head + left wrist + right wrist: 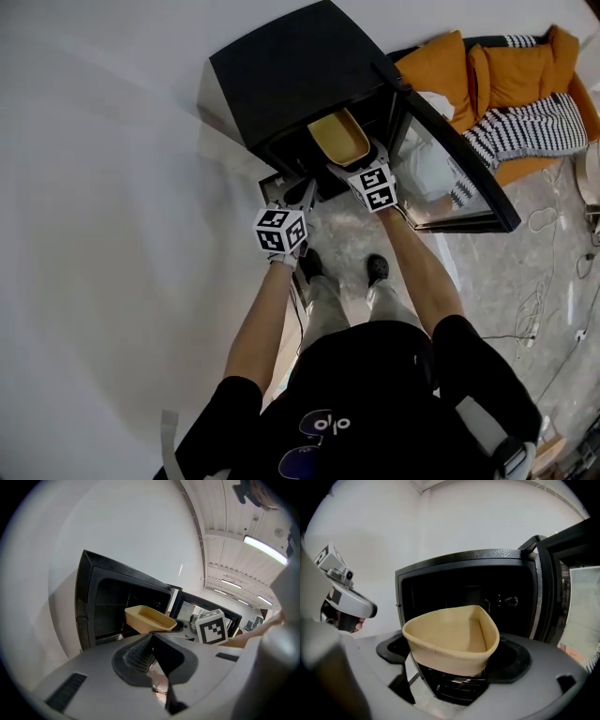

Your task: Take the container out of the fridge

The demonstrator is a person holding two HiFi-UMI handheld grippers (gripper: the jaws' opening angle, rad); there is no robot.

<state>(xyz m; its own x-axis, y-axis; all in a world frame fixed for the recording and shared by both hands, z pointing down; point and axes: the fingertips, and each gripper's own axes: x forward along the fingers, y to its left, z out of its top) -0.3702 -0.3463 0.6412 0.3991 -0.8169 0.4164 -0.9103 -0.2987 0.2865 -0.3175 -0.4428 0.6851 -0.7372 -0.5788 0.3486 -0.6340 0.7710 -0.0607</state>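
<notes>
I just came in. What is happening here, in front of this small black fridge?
A person stands before the fridge, whose door is swung open. The right hand-held gripper is shut on the near wall of a yellow container and holds it at the fridge's opening. The container looks empty. The left hand-held gripper is shut on nothing and hangs to the left of the container, touching neither it nor the fridge.

Pale, stone-patterned floor (525, 281) carrying a fridge, a sofa and cables.
A black fridge (300, 75) stands on the floor, its door (459, 164) swung open to the right. An orange sofa (511, 80) sits just beside the door. White cables (542, 221) trail near the sofa. A person's dark shoes (377, 269) stand before the fridge.
</notes>
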